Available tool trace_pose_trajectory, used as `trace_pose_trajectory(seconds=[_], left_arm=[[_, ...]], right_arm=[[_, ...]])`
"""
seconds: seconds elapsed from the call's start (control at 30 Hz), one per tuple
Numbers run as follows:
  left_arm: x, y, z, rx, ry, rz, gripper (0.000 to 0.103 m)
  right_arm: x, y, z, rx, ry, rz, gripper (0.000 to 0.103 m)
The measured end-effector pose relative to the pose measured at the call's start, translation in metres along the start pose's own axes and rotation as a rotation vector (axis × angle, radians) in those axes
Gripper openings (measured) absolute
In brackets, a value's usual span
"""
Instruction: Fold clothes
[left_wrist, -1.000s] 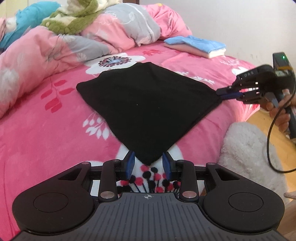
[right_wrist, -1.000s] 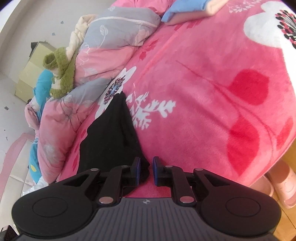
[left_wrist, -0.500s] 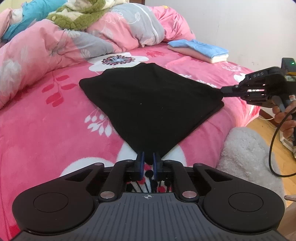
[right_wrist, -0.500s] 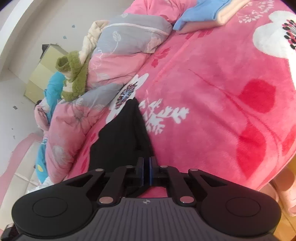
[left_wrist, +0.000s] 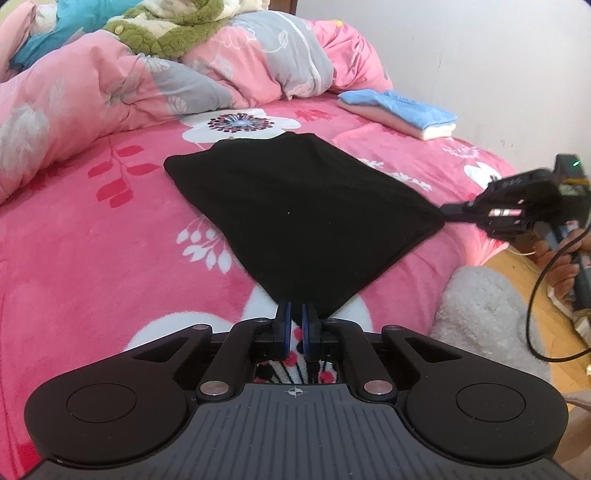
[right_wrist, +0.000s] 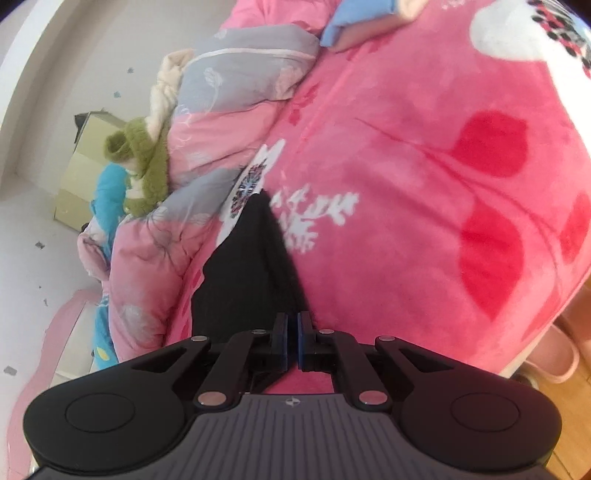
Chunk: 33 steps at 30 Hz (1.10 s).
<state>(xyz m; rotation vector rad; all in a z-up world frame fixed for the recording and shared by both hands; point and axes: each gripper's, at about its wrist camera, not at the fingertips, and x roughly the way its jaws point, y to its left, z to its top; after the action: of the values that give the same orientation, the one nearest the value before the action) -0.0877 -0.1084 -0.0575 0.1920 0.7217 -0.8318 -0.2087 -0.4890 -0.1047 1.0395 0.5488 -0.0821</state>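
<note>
Left wrist view gives me the wider look: one black, flat-lying fabric garment (left_wrist: 295, 206) is spread on the pink fleece bedspread with white flowers and red leaves (left_wrist: 92, 266), roughly in the middle of the bed. My left gripper (left_wrist: 294, 325) has its two blue-padded fingers (left_wrist: 284, 325) drawn almost together on the garment's nearest corner, pinching the cloth. Off to the right in the same view I can see my right gripper (left_wrist: 448, 213), black and held by a hand (left_wrist: 557, 258) with one dark cable looping below it; its tip meets the garment's right-hand corner at the bed's edge. Between those two corners the near hem runs in a fairly straight line.

From the right wrist view, that gripper (right_wrist: 292, 332) also has its two fingers pressed close, with the black cloth running up from between them across the bedspread (right_wrist: 424, 184), so it is clamped on that corner.

Further back I count one rumpled pink and grey floral quilt (left_wrist: 122, 88), one fuzzy green and cream garment (left_wrist: 166, 33) lying on top of it, and one teal item (left_wrist: 70, 26) behind that. Near the wall sits one small folded stack (left_wrist: 399, 114), blue cloth over pale pink and cream layers. Beside the bed, low on the right, is one shaggy grey rug (left_wrist: 487, 314) on the wooden floor.
</note>
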Motion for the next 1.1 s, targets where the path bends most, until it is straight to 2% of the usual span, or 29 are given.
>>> trace_pose_trajectory(seconds=[0.13,0.2,0.33,0.4,0.47,0.53,0.63,0.83,0.9,0.97,1.03,1.1], left_arm=[[-0.002,0.002,0.003,-0.007,-0.012,-0.002,0.006],[-0.003,0.002,0.007,-0.005,-0.02,-0.003,0.007],[0.001,-0.002,0.016,0.015,-0.032,-0.02,0.007],[0.005,-0.004,0.02,0.028,-0.037,-0.03,0.007],[0.013,-0.01,0.024,0.04,-0.039,-0.05,0.007],[0.023,-0.013,0.024,0.048,-0.02,-0.066,0.007],[0.038,-0.011,0.015,0.036,0.063,-0.062,0.007],[0.034,0.007,0.007,-0.036,0.071,-0.113,0.007],[0.034,0.007,0.007,-0.038,0.071,-0.117,0.008],[0.034,0.007,0.007,-0.035,0.069,-0.119,0.008],[0.032,0.006,0.006,-0.03,0.067,-0.122,0.008],[0.028,0.009,0.006,-0.039,0.064,-0.124,0.008]], right_arm=[[0.007,-0.012,0.002,0.028,0.025,-0.029,0.006],[0.002,-0.01,0.003,0.032,0.012,-0.036,0.012],[-0.013,0.012,0.009,-0.089,-0.051,-0.105,0.013],[-0.012,0.029,0.01,-0.163,-0.056,-0.089,0.013],[-0.004,0.046,0.008,-0.256,-0.033,-0.075,0.013],[0.012,0.06,0.001,-0.35,0.016,-0.097,0.013],[0.03,0.064,-0.012,-0.488,0.092,-0.181,0.01],[0.015,0.093,-0.024,-0.704,0.113,-0.313,0.011],[0.012,0.114,-0.025,-0.776,0.088,-0.293,0.011],[0.023,0.129,-0.03,-0.827,0.104,-0.242,0.011],[0.046,0.132,-0.04,-0.864,0.162,-0.237,0.011],[0.064,0.125,-0.049,-0.882,0.239,-0.27,0.011]])
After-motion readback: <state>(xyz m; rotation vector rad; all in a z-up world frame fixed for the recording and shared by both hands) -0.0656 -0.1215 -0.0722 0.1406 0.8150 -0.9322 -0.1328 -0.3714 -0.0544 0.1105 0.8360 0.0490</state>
